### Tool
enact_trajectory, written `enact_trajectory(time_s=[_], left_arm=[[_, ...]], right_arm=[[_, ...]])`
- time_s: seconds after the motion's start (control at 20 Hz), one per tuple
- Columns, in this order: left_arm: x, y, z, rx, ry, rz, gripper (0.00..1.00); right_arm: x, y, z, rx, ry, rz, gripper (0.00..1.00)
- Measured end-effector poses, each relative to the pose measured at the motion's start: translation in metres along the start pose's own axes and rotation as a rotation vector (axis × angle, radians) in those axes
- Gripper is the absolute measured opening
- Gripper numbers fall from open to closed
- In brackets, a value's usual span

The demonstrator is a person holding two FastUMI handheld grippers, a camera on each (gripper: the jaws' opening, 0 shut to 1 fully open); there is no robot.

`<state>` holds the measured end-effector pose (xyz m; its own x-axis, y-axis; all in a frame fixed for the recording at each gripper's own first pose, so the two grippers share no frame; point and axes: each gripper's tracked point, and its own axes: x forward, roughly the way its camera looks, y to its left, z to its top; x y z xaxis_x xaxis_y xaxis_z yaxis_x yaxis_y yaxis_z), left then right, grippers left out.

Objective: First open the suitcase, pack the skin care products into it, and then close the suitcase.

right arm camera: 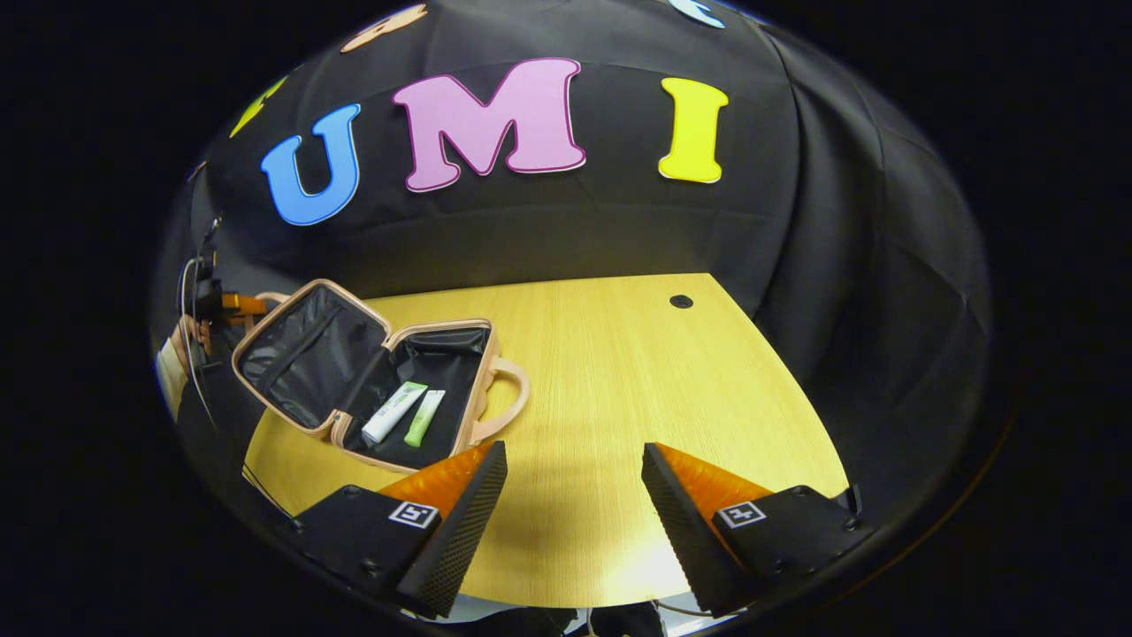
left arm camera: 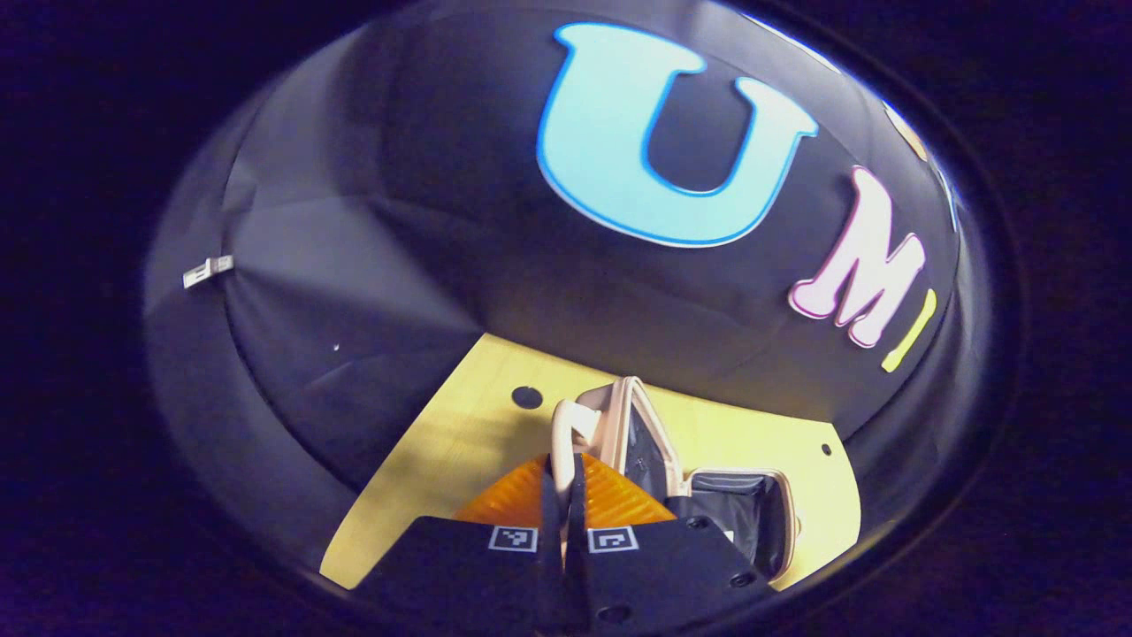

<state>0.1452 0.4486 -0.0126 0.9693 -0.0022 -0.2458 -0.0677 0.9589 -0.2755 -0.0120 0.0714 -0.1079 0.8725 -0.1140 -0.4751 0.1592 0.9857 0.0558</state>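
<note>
No legible text on the tubes (right arm camera: 395, 412) or suitcase (right arm camera: 354, 372).

The suitcase (right arm camera: 371, 372) has a pale pink shell and handle with a black lining. Inside lie a white tube (right arm camera: 394, 411) and a light green tube (right arm camera: 424, 418). The table (right arm camera: 619, 380) is yellow wood-grain.

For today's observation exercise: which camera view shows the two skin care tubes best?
The right gripper view: the white tube and green tube lie side by side in the open beige suitcase. The left gripper view gives the suitcase edge-on, its dark lining visible.
</note>
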Motion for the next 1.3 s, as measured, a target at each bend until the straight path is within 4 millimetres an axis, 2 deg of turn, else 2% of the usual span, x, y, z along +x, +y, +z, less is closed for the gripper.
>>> enact_trajectory(time_s=[0.1, 0.2, 0.35, 0.4, 0.45, 0.5, 0.6, 0.65, 0.75, 0.85, 1.05, 1.15, 1.25, 1.3], left_arm=[[-0.027, -0.039, 0.007, 0.071, -0.019, -0.046, 0.06], [-0.043, -0.08, 0.008, 0.126, -0.037, -0.111, 0.06], [-0.061, -0.155, 0.002, 0.142, -0.047, -0.221, 0.06], [-0.063, -0.184, -0.006, 0.139, -0.042, -0.265, 0.06], [-0.066, -0.221, -0.024, 0.126, -0.021, -0.31, 0.06], [-0.065, -0.247, -0.037, 0.12, -0.008, -0.342, 0.06], [-0.054, -0.302, -0.085, 0.107, 0.068, -0.409, 0.06], [-0.046, -0.32, -0.107, 0.102, 0.109, -0.433, 0.06], [-0.025, -0.348, -0.16, 0.111, 0.209, -0.451, 0.06], [-0.009, -0.358, -0.197, 0.134, 0.282, -0.421, 0.06], [-0.001, -0.358, -0.224, 0.208, 0.347, -0.374, 0.07], [-0.003, -0.365, -0.225, 0.158, 0.308, -0.396, 0.19], [-0.01, -0.374, -0.203, 0.129, 0.224, -0.405, 0.41], [-0.014, -0.373, -0.186, 0.156, 0.164, -0.385, 0.75]], right_arm=[[-0.001, -0.008, 0.003, 0.029, -0.015, -0.002, 0.98], [-0.002, -0.018, 0.004, 0.04, -0.025, -0.007, 0.98], [-0.003, -0.031, 0.011, 0.068, -0.048, -0.01, 0.98], [-0.002, -0.035, 0.013, 0.073, -0.056, -0.013, 0.98], [-0.002, -0.042, 0.014, 0.074, -0.059, -0.021, 0.98], [-0.002, -0.048, 0.017, 0.077, -0.065, -0.026, 0.98], [-0.003, -0.059, 0.023, 0.098, -0.077, -0.035, 0.98], [-0.004, -0.065, 0.025, 0.108, -0.082, -0.04, 0.98], [-0.006, -0.08, 0.027, 0.129, -0.091, -0.054, 0.98], [-0.007, -0.087, 0.025, 0.137, -0.086, -0.056, 0.98], [-0.009, -0.106, 0.04, 0.108, -0.115, -0.08, 0.97], [-0.009, -0.108, 0.049, 0.117, -0.132, -0.078, 0.98], [-0.011, -0.11, 0.059, 0.112, -0.159, -0.087, 0.98], [-0.011, -0.11, 0.063, 0.107, -0.173, -0.087, 0.98]])
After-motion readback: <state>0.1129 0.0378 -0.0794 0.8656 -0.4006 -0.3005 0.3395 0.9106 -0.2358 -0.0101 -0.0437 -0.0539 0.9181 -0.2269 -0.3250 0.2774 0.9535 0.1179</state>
